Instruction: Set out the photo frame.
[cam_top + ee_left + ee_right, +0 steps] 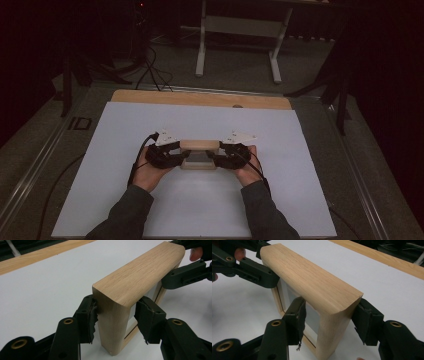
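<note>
A light wooden frame (199, 154) with a pale inner panel stands upright on the white table sheet (125, 130), held at both ends. My left gripper (172, 155) clamps the frame's left upright (112, 322), one pad on each face. My right gripper (220, 156) clamps the frame's right upright (332, 322) the same way. In the left gripper view the far gripper (186, 276) grips the frame's other end; in the right gripper view the far gripper (249, 270) does likewise. A hand holds each gripper from below.
The white sheet lies on a wooden tabletop whose bare edge (200, 98) shows at the back. Beyond the table stand a white desk frame (240, 30) and cables (150, 65) on the floor. Metal rails (45, 150) run along both table sides.
</note>
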A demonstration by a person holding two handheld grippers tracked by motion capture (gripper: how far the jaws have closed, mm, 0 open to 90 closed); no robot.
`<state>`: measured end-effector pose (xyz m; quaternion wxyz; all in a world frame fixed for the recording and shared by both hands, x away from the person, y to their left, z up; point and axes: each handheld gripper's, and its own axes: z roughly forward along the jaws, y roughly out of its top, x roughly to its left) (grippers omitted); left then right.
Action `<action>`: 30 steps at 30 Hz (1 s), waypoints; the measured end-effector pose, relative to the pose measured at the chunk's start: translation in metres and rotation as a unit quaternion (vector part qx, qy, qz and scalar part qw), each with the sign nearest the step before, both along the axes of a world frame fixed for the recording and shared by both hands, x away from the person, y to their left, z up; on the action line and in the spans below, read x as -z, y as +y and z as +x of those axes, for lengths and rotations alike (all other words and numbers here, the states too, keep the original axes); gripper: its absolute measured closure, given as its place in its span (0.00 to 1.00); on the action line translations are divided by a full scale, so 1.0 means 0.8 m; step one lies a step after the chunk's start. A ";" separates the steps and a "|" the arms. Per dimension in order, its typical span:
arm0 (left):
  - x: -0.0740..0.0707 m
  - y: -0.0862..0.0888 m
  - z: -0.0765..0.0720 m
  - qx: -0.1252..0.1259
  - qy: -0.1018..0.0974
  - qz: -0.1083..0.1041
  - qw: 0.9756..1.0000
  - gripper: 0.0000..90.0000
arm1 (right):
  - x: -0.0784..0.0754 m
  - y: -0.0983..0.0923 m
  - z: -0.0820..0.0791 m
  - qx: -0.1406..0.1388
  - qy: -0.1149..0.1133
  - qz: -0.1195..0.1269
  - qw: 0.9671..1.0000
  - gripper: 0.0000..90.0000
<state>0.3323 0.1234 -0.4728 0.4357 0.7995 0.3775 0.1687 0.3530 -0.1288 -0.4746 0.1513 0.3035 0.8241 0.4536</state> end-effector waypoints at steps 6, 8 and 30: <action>0.003 0.003 0.005 0.002 0.001 -0.012 1.000 0.57 | 0.001 0.000 0.002 0.004 0.005 0.007 1.000 0.51; 0.004 0.003 0.007 -0.001 0.003 -0.018 1.000 0.56 | 0.003 -0.002 0.006 0.004 0.012 0.017 1.000 0.52; 0.026 -0.005 0.020 -0.022 0.028 -0.012 0.999 0.51 | 0.022 -0.020 0.017 0.010 0.048 0.027 0.998 0.57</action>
